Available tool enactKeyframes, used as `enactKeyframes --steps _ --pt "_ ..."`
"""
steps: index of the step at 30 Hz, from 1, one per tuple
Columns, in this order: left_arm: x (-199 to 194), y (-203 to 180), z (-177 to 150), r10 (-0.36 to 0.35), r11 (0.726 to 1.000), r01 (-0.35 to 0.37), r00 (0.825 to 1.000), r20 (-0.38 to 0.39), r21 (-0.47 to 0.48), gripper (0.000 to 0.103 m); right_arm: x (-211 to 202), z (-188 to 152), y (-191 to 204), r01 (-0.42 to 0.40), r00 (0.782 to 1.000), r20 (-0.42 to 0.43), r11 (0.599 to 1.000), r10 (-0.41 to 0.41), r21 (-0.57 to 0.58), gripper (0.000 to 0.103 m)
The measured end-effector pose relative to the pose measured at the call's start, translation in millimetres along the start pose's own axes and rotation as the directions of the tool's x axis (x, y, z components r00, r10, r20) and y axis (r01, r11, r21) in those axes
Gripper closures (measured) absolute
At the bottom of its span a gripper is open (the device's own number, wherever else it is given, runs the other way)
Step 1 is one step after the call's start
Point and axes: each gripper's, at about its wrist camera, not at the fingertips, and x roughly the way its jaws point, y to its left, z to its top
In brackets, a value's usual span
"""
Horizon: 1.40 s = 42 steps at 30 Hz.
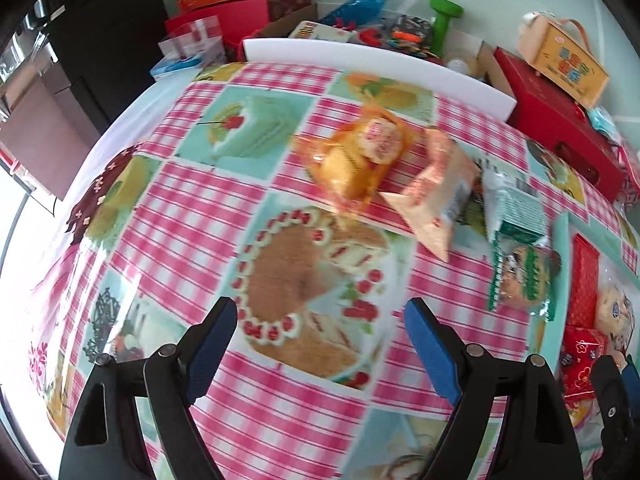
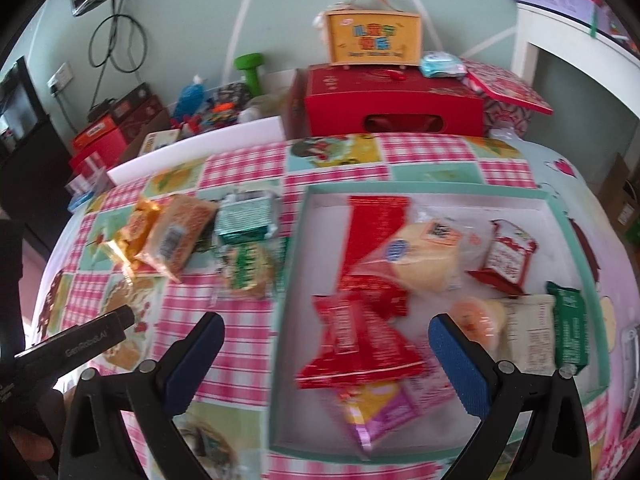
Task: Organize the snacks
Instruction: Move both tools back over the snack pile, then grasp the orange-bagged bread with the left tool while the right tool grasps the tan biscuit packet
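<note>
1. left gripper: jaws spread wide, nothing between them. it hovers over the checked tablecloth at the bottom centre of the left wrist view.
2. right gripper: also released and empty, jaws apart above the near left corner of the shallow box that fills the centre right of the right wrist view.
3. snacks already in the box: red packets, a pale cake in clear wrap, a pink packet, a green packet.
4. snacks left loose on the cloth, upper right of the left wrist view: orange packet, pale pink packet, green-and-white packet, green cookie packet. they overlap or touch one another.
5. risk: the loose packets are crowded, so a closing jaw may catch two wrappers or shove a neighbour aside.
6. risk: wrappers look slick and puffy; a shallow pinch on a crimped edge could slip in transit.
7. risk: both frames are motion-blurred; a fast approach may overshoot.
8. risk: the box is filling, so a drop onto the heap could slide over its low wall.
</note>
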Motion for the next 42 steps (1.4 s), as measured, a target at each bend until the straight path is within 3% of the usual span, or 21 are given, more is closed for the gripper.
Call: enactKeyframes --steps 12,25,31,36,42 --pt "4 21 6 -0.009 1.0 0.009 1.0 -0.014 -0.02 0.016 13 -9 52 -0.076 0.997 -0.005 0.993 0.076 -0.085 0.0" --pt "9 28 19 -0.039 0.999 0.039 0.999 -0.004 0.0 0.016 13 -3 48 -0.105 0.993 0.054 0.994 0.106 -0.012 0.0" --pt "5 38 46 -0.111 0.993 0.112 0.994 0.024 -0.03 0.016 23 24 58 -0.162 0.987 0.007 0.986 0.162 0.024 0.0" --pt "10 39 78 -0.156 0.988 0.156 0.988 -0.004 0.003 0.016 32 63 70 -0.216 0.974 -0.053 0.975 0.219 0.059 0.001" --pt "20 37 113 -0.215 0.976 0.217 0.975 -0.06 0.017 0.016 50 104 90 -0.232 0.96 -0.142 0.97 0.24 0.071 0.012"
